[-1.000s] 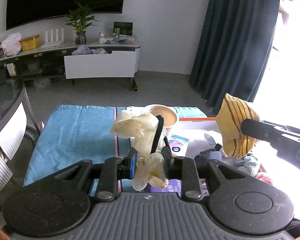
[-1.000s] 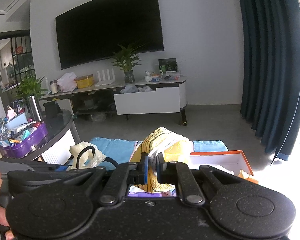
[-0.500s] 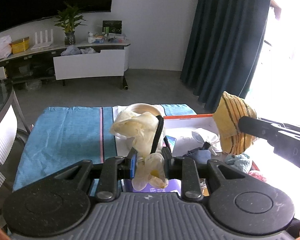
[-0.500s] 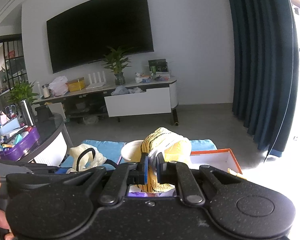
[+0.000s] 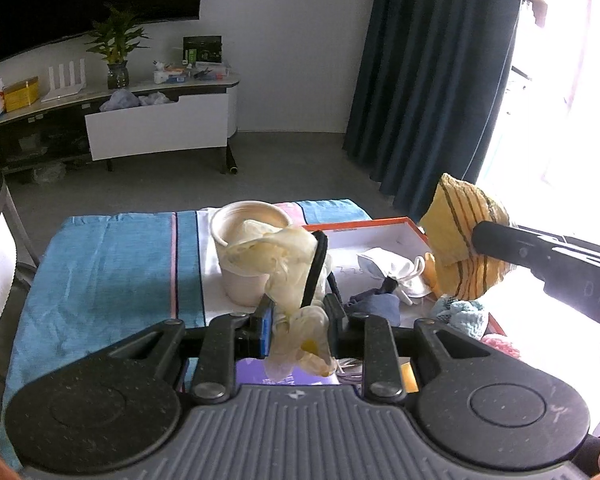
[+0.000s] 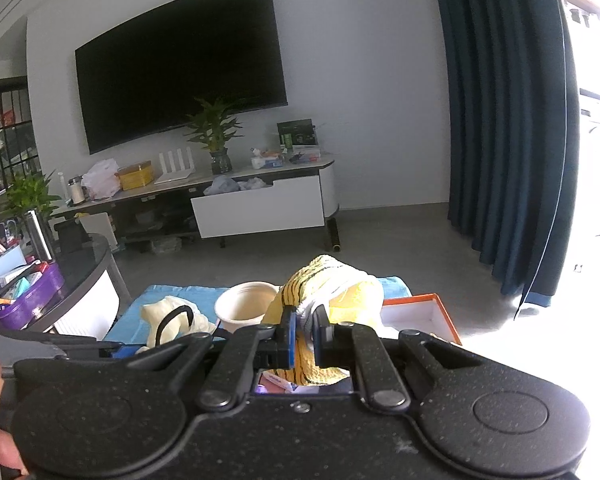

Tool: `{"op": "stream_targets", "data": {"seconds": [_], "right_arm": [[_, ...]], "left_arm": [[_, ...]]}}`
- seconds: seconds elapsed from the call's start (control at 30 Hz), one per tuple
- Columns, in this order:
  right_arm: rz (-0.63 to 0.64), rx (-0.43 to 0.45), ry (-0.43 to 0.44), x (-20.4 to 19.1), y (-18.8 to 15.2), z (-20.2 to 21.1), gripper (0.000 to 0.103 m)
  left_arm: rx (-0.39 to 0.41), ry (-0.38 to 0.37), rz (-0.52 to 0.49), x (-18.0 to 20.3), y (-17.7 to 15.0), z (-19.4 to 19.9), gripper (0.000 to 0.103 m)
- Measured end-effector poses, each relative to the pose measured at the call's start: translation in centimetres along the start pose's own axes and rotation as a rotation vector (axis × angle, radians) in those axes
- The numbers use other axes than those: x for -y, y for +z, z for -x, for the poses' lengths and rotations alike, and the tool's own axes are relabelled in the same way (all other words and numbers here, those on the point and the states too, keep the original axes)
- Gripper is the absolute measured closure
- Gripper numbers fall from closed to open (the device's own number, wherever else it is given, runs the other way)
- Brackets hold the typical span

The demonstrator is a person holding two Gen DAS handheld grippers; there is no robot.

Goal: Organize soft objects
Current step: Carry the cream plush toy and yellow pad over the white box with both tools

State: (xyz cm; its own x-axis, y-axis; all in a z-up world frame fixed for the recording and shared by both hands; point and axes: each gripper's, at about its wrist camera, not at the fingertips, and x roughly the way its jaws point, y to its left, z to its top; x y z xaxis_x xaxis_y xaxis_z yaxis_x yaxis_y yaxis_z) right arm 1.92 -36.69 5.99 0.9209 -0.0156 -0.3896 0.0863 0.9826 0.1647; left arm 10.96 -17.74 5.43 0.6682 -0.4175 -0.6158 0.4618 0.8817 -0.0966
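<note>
My left gripper (image 5: 298,318) is shut on a cream cloth with a black strap (image 5: 278,260), held above the table near a beige cup (image 5: 246,256). The cloth also shows in the right wrist view (image 6: 172,320). My right gripper (image 6: 304,334) is shut on a yellow striped knit piece (image 6: 332,296); in the left wrist view that piece (image 5: 458,232) hangs over an orange-rimmed white box (image 5: 376,236) at the right. The box holds a white pouch (image 5: 392,270), a dark blue cloth (image 5: 376,306) and a pale blue knit item (image 5: 462,314).
A blue cloth (image 5: 108,264) covers the table. A purple booklet (image 5: 256,374) lies under my left gripper. A glass side table (image 6: 72,272) with a purple tray stands at the left. A TV stand (image 6: 236,200) and dark curtain (image 6: 508,120) are behind.
Both grippers moved right with their cloths still held. The cup and orange box now sit closer to the left gripper, with the cream cloth in front of the cup.
</note>
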Motion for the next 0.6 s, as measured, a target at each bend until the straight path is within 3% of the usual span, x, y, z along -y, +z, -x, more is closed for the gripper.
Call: {"op": "stream_targets", "data": {"seconds": [0.6], "right_arm": [[-0.033,-0.002,-0.053,2.1,-0.2,0.0,0.093]], "left_arm": [[-0.022,-0.043,-0.023,1.6,0.4,-1.3,0.076]]}}
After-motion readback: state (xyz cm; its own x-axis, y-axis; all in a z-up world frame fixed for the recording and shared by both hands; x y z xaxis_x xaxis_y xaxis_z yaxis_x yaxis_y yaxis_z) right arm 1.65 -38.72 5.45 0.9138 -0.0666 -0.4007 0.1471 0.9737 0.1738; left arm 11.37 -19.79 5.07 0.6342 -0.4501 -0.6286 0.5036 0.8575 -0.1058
